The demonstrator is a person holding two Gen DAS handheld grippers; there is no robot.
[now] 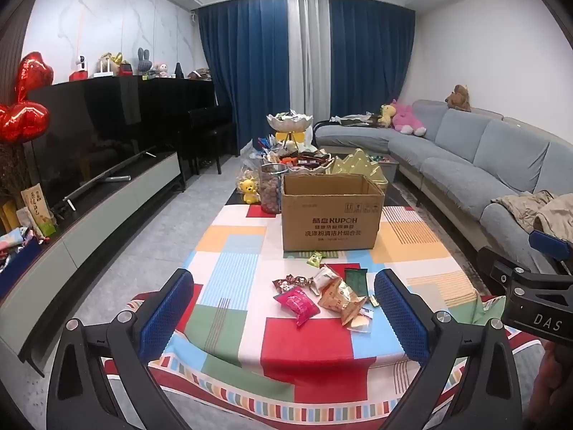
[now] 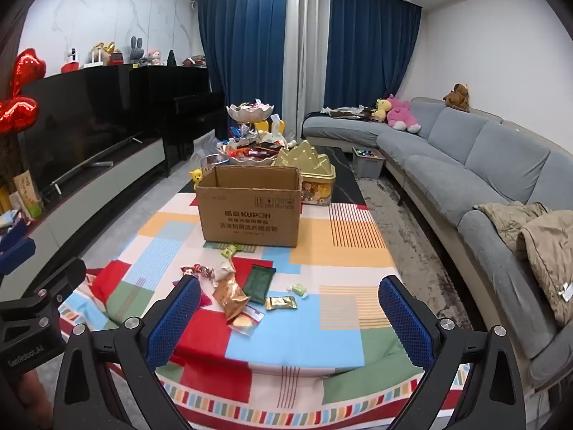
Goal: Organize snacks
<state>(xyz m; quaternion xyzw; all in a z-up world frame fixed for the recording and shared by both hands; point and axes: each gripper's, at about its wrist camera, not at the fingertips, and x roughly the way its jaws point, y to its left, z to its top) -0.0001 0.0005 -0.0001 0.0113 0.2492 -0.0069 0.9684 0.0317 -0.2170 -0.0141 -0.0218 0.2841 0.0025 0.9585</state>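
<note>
Several snack packets lie loose on the colourful tablecloth [image 1: 229, 261] in front of an open cardboard box [image 1: 331, 213]. Among them are a pink packet [image 1: 297, 302], a gold packet [image 1: 340, 299], a dark green packet [image 1: 356, 279] and a small green sweet [image 1: 315, 258]. My left gripper [image 1: 284, 313] hovers open near the table's front edge, with nothing between its blue pads. In the right wrist view the same box [image 2: 250, 211], gold packet [image 2: 231, 295], green packet [image 2: 259, 283] and a small gold packet [image 2: 281, 302] appear. My right gripper [image 2: 290, 319] is open and empty too.
Behind the box stand a tiered dish of snacks [image 1: 290, 125], a jar of nuts [image 1: 270, 193], a yellow toy [image 1: 249, 190] and a gold tin [image 2: 311, 172]. A grey sofa [image 2: 465, 165] runs along the right, a TV cabinet [image 1: 107, 193] along the left.
</note>
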